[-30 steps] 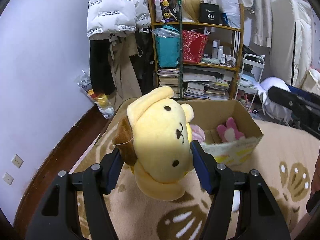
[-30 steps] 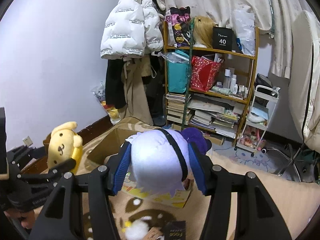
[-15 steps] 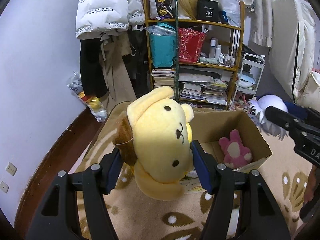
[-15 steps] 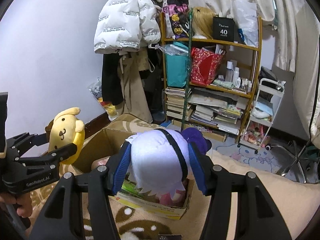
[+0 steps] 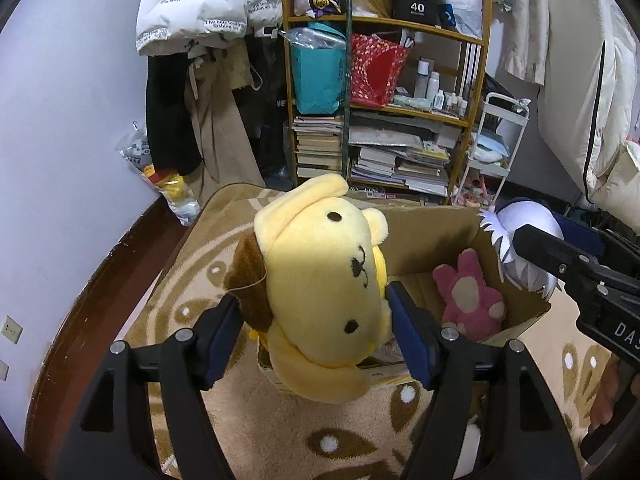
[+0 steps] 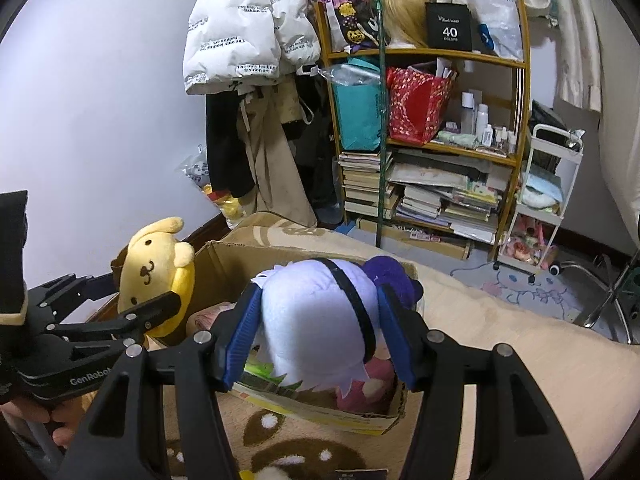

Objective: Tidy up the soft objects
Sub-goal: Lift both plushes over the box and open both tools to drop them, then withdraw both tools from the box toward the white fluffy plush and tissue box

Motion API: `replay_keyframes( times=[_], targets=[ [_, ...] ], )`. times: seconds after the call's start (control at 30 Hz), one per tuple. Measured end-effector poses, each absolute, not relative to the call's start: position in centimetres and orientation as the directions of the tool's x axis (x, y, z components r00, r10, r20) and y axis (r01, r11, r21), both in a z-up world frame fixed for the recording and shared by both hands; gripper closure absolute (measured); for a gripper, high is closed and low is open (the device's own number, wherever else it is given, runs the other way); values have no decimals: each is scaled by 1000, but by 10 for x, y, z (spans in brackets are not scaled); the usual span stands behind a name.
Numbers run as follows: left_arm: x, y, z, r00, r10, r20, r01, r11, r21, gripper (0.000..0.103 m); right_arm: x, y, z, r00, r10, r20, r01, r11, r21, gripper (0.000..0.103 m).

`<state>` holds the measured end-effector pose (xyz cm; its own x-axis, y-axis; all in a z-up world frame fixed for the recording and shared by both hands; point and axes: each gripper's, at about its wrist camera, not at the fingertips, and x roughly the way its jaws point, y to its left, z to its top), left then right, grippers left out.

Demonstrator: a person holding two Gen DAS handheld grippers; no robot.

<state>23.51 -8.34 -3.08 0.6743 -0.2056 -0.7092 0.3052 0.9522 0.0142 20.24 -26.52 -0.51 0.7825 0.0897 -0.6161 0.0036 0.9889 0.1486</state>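
The yellow plush (image 5: 320, 288) sits in our left gripper (image 5: 316, 328), jaws opening; our right gripper (image 6: 320, 332) clenches the white plush (image 6: 316, 320) over the box (image 6: 224, 264), at 12 o'clock.

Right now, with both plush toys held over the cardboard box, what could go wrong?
1. The left gripper is opening with the yellow dog plush between its jaws, above the cardboard box's near-left corner; it may fall onto the rug.
2. The right gripper holds the white plush close by; the two could collide.
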Motion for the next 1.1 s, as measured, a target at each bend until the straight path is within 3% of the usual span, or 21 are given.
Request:
replay_keyframes(
  times=[0.2, 0.33, 0.5, 0.6, 1.1],
  targets=[
    [237, -82, -34, 657, -205, -725, 295, 956, -4, 28, 203, -269, -10, 774, 118, -623, 8, 980, 196, 34],
    [236, -82, -34, 666, -195, -720, 296, 955, 15, 21, 203, -275, -13, 773, 120, -623, 32, 973, 228, 33],
    [234, -80, -32, 665, -162, -729, 287, 957, 49, 13, 197, -283, -10, 781, 108, -615, 61, 967, 247, 11],
    [231, -75, -29, 669, -159, -726, 274, 961, 42, 10, 193, -287, -6, 783, 103, -614, 78, 962, 261, 6],
    [181, -49, -3, 702, -193, -686, 256, 967, -11, 3, 145, -306, 27, 800, 60, -597, 122, 958, 260, 2]
  ],
)
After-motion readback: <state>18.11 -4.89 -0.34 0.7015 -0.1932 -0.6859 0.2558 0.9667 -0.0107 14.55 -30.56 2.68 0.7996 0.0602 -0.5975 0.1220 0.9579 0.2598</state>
